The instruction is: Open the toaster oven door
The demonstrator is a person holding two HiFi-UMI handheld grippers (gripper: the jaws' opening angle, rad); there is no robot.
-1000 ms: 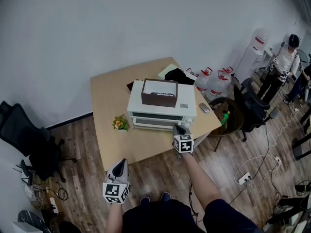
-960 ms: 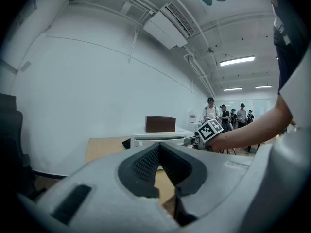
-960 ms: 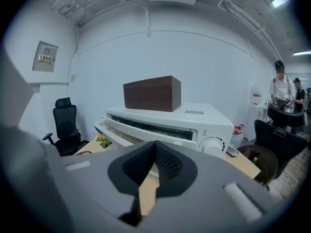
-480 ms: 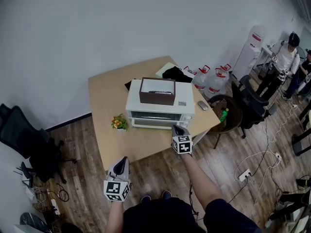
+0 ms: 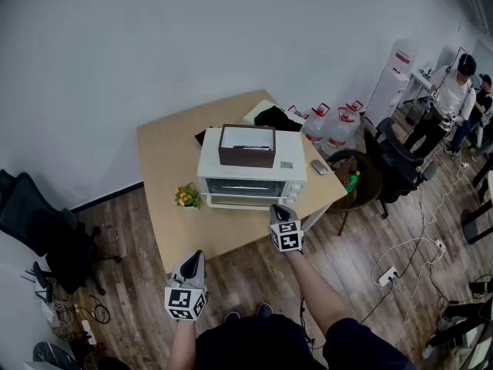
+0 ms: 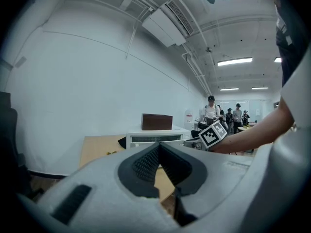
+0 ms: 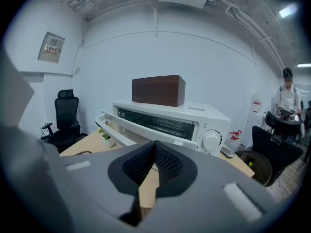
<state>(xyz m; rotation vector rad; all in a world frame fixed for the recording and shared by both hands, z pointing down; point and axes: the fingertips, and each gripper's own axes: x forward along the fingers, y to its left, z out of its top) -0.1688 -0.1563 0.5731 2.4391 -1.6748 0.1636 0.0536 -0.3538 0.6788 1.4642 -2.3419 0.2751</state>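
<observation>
Both closed & empty, left hand-held gripper point(image 6: 159, 147), right hand-held gripper point(image 7: 154, 144), boxy white toaster oven point(image 5: 250, 177) w/ door point(image 7: 114, 128) ajar

the right hand-held gripper point(image 7: 154, 147) has its jaws together at the tips with nothing between them, just in front of the toaster oven point(image 7: 194, 118) on the desk point(image 7: 82, 147). the oven's door point(image 7: 126, 130) tilts slightly ajar. a brown box point(image 7: 158, 90) sits on top of the oven.

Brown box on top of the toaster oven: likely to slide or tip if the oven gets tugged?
Probably stays: the brown box is low, wide, sitting flat on the toaster oven. May slide slightly; the top looks smooth.
</observation>
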